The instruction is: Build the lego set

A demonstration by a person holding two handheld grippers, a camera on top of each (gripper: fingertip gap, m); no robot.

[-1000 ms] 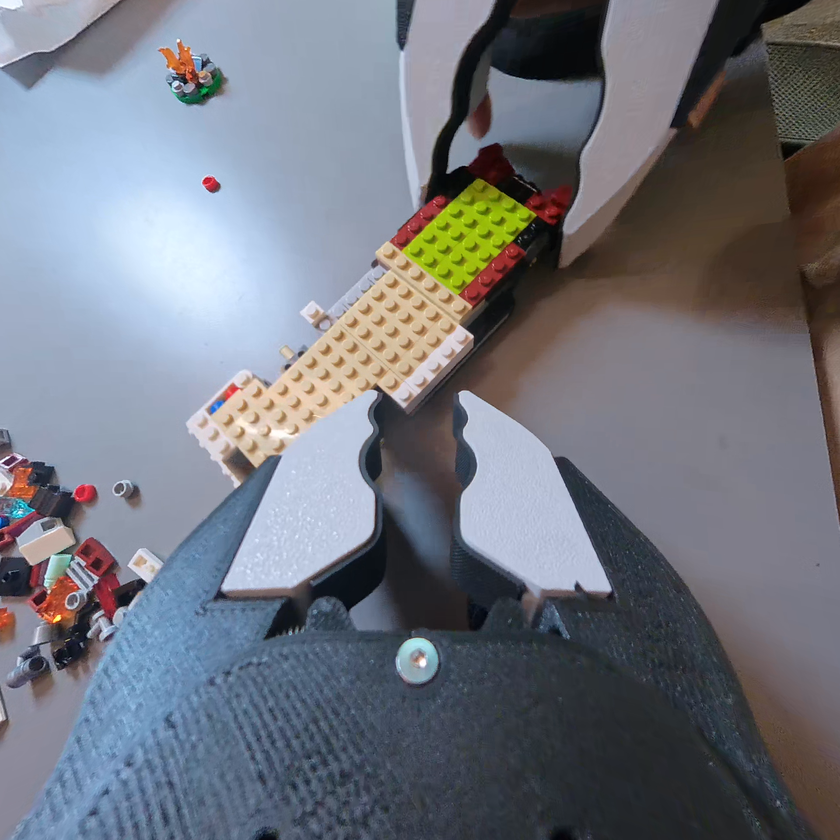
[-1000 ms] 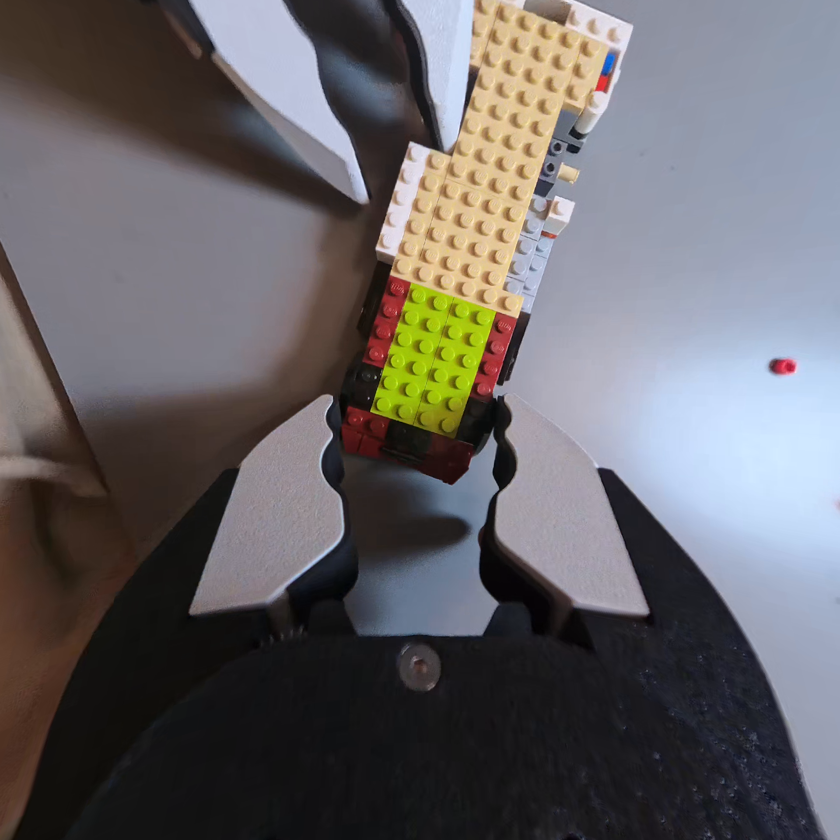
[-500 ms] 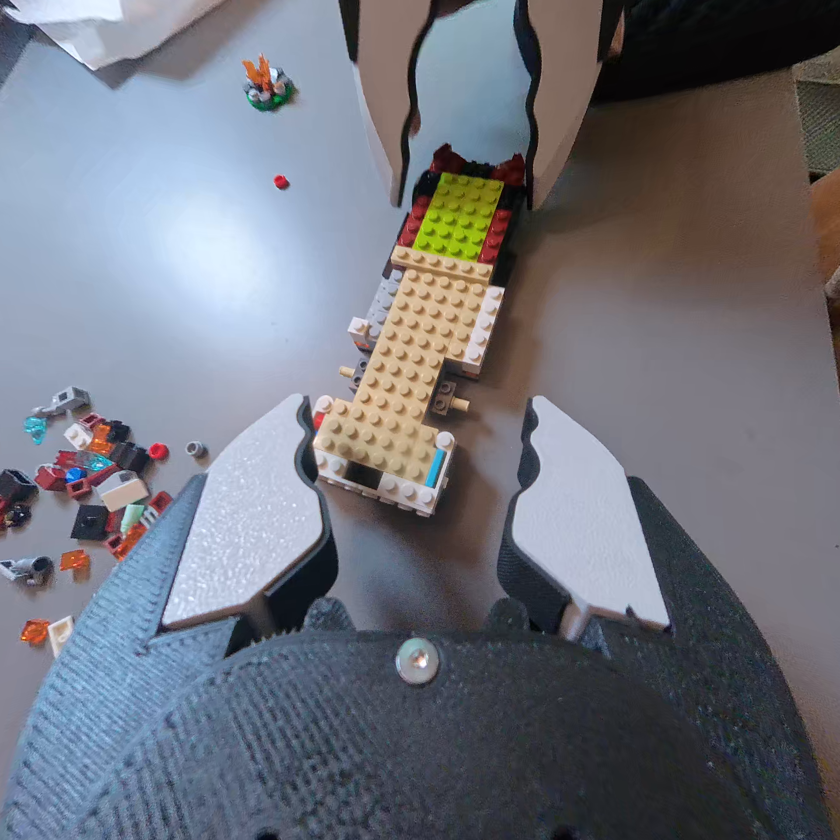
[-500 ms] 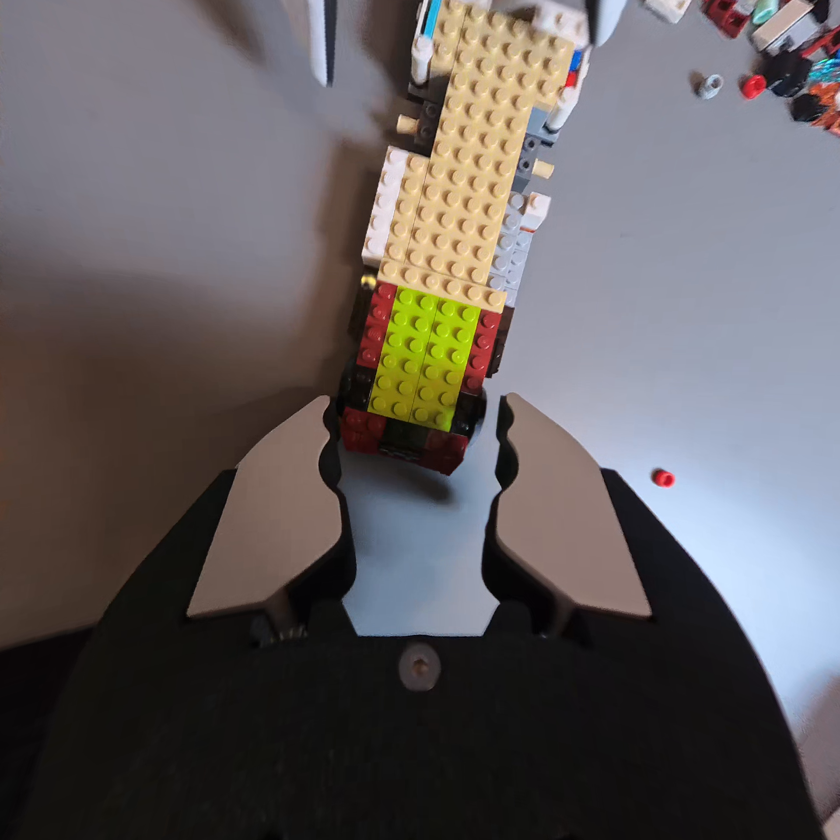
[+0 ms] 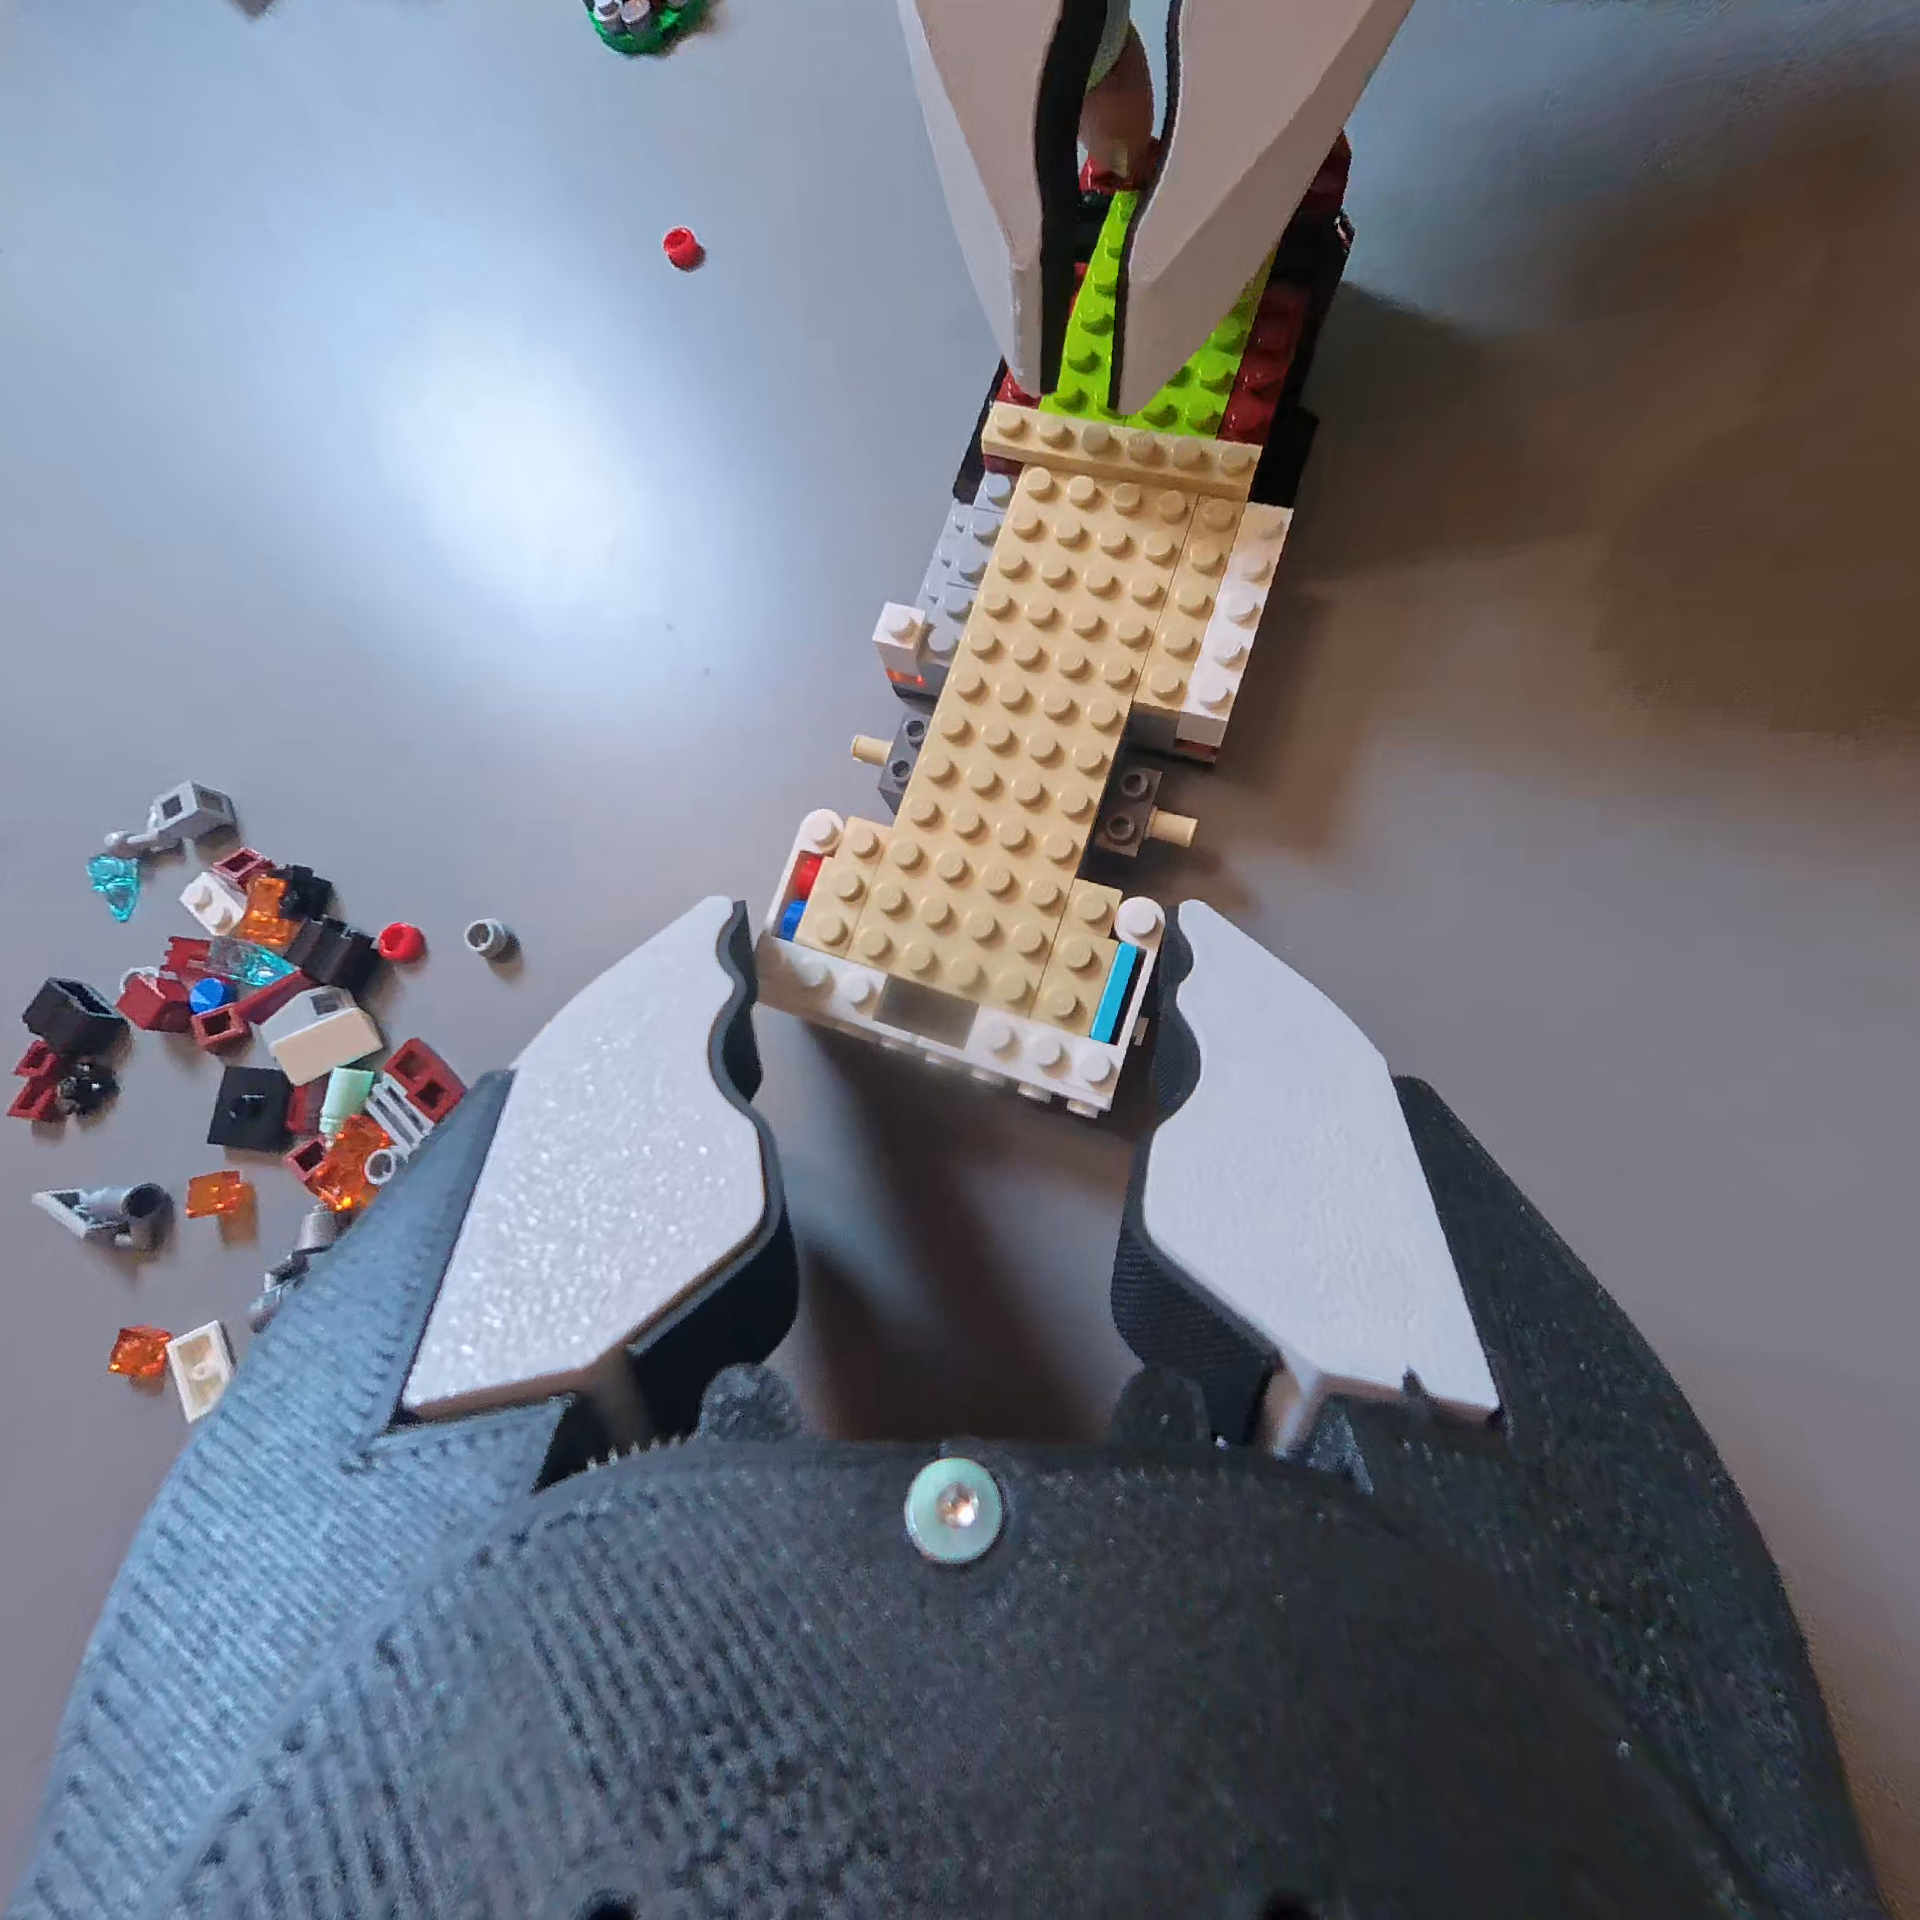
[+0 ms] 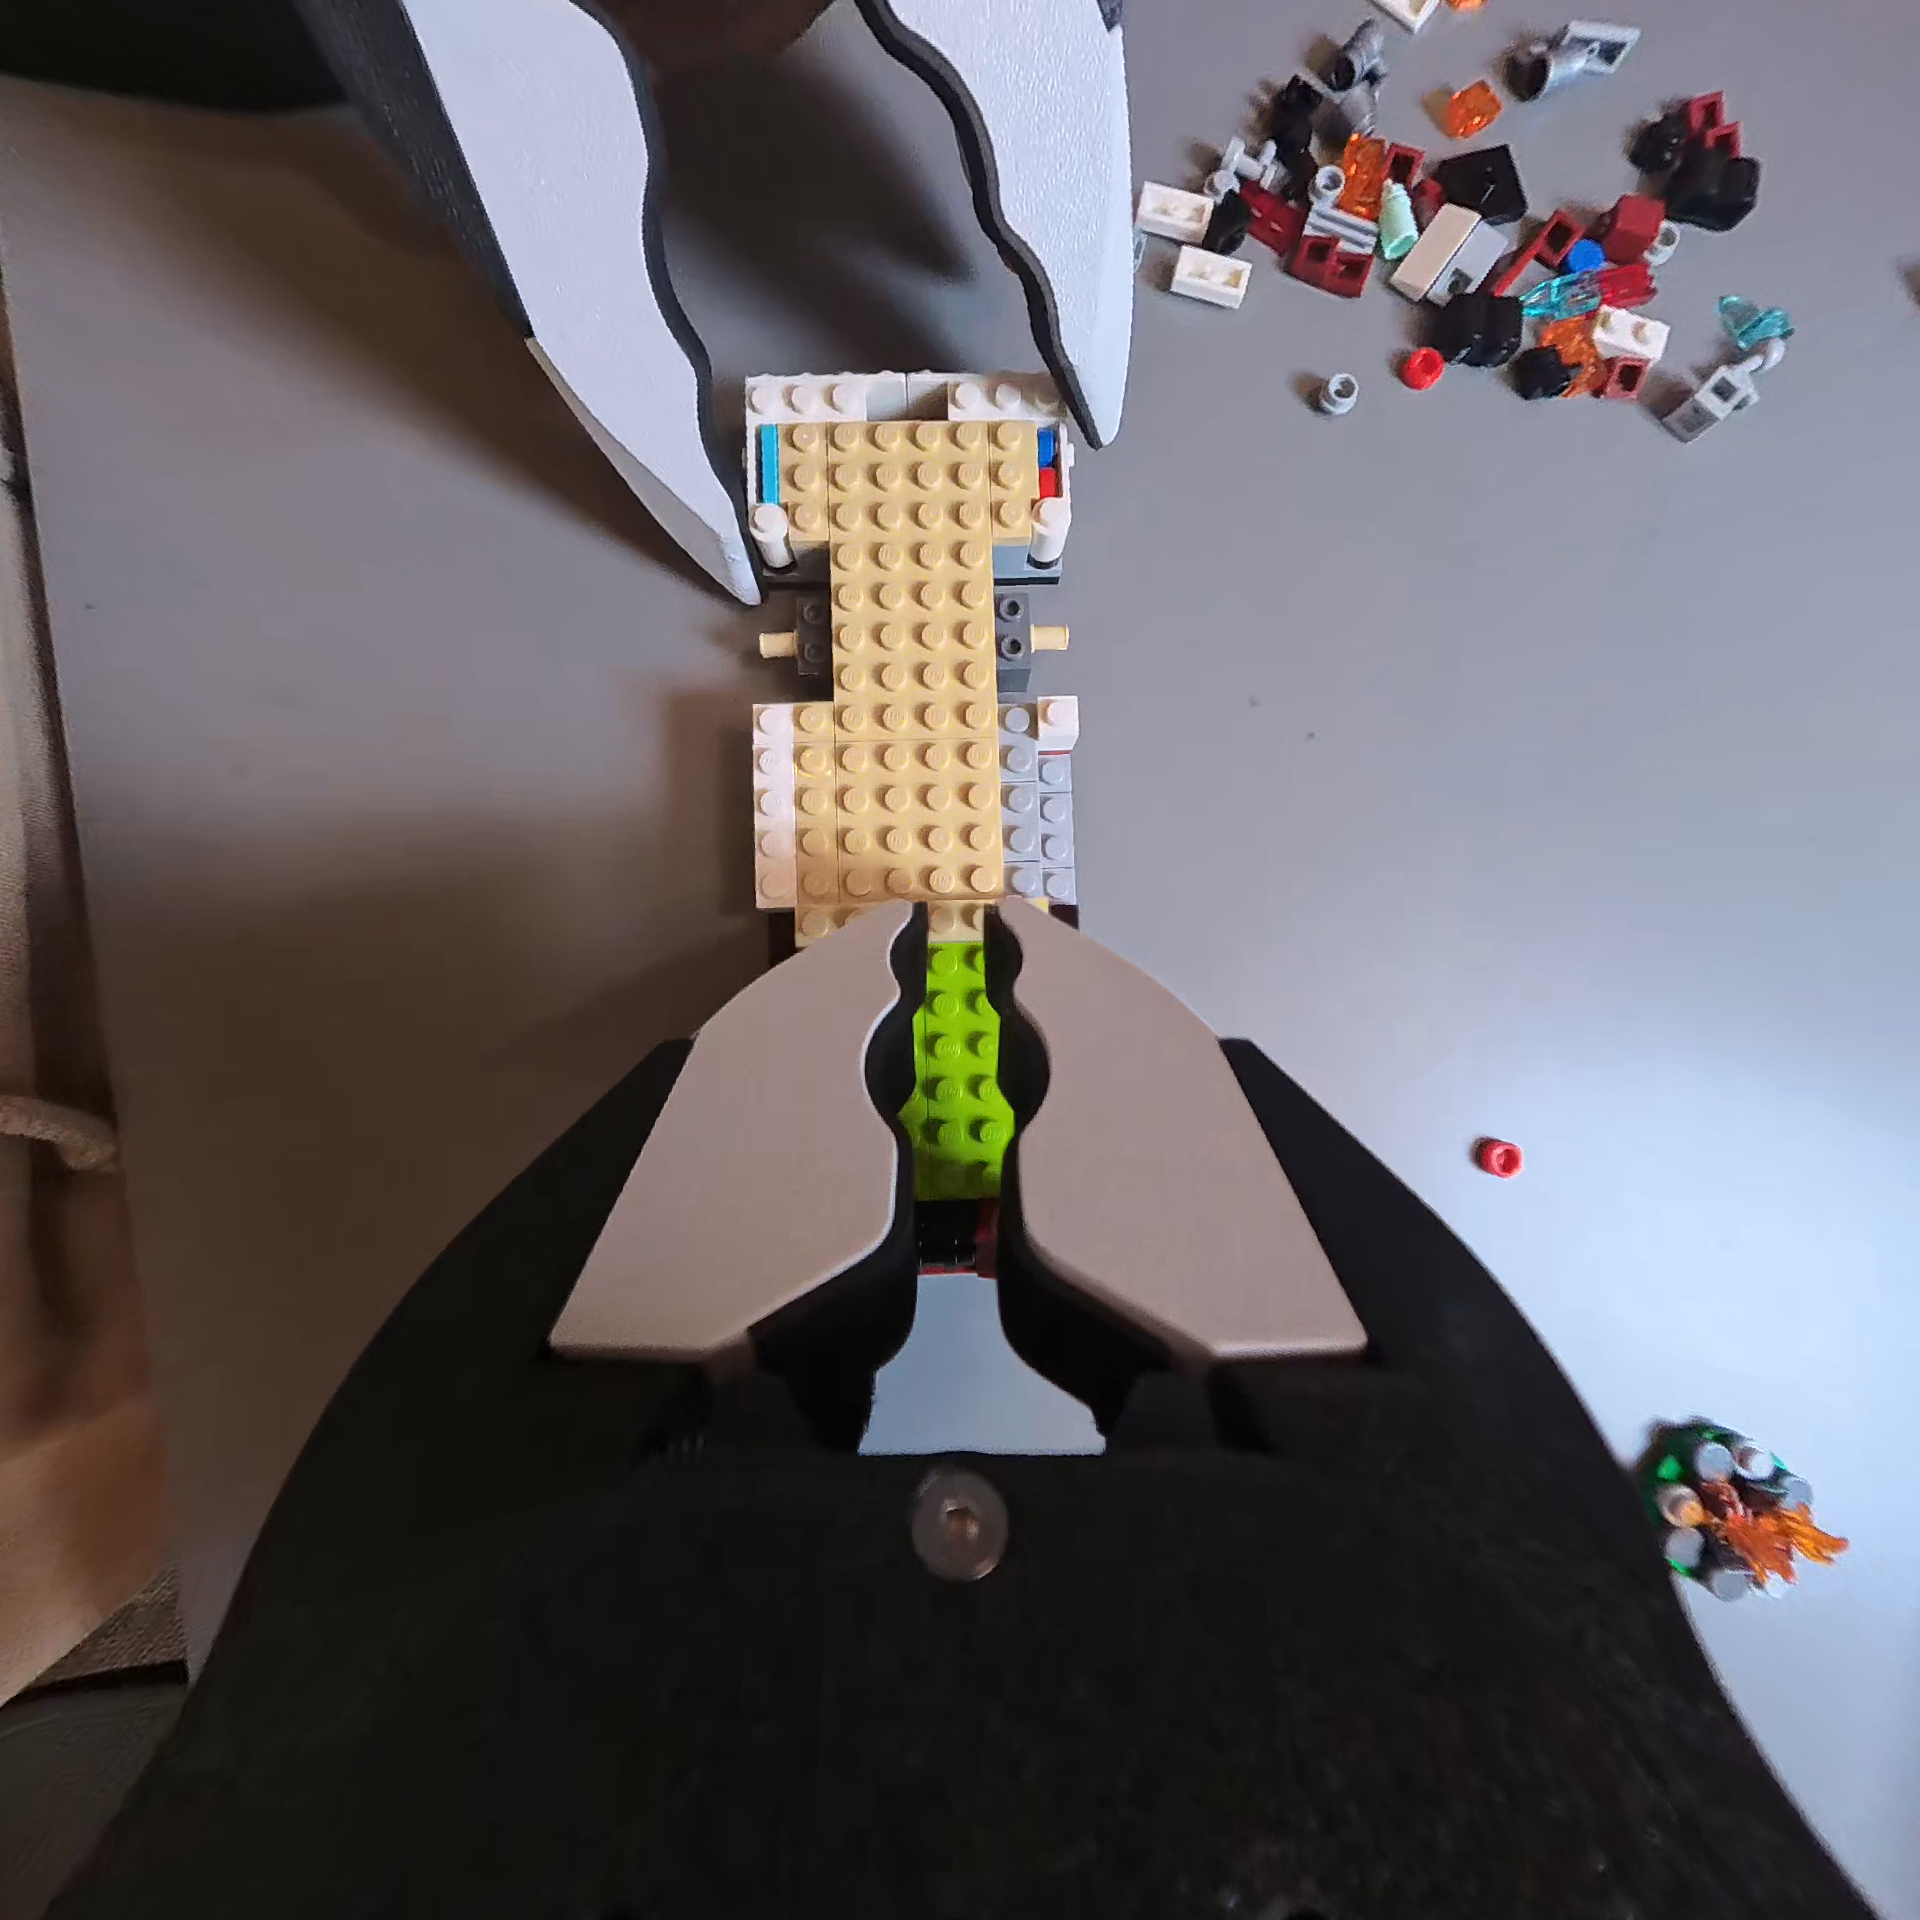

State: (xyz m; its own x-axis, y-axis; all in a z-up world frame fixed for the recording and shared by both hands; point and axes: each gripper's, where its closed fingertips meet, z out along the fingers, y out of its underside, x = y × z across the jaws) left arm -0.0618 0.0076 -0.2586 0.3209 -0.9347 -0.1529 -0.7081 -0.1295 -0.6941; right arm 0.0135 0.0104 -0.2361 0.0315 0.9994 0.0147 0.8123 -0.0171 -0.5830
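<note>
A long brick model (image 5: pixel 1039 727) lies on the grey table (image 5: pixel 416 468), tan on top, with a white end and a lime-green and dark red end. My left gripper (image 5: pixel 951 935) is open, its fingers on either side of the white end and close to its walls. It also shows in the right wrist view (image 6: pixel 916 514). My right gripper (image 6: pixel 956 914) is shut to a narrow slit over the lime-green plates (image 6: pixel 956 1081), with nothing seen between its pads. It shows from the front in the left wrist view (image 5: pixel 1081 390).
A pile of small loose bricks (image 5: pixel 239 1018) lies left of my left gripper and shows in the right wrist view (image 6: pixel 1507 239). A lone red round stud (image 6: pixel 1497 1156) and a small green build with orange flames (image 6: pixel 1735 1517) lie apart. Beige fabric (image 6: pixel 62 1143) borders the table. Spacing between my two grippers at the tips: around 9 cm. The lone red round stud (image 6: pixel 1497 1156) is about 12 cm from my right fingertips. The left camera catches it too, in the left wrist view (image 5: pixel 681 246).
My left gripper opened wide, lined up with the model's white end, then narrowed around it. My right gripper let go of the dark red end, moved forward over the green plates and shut.
</note>
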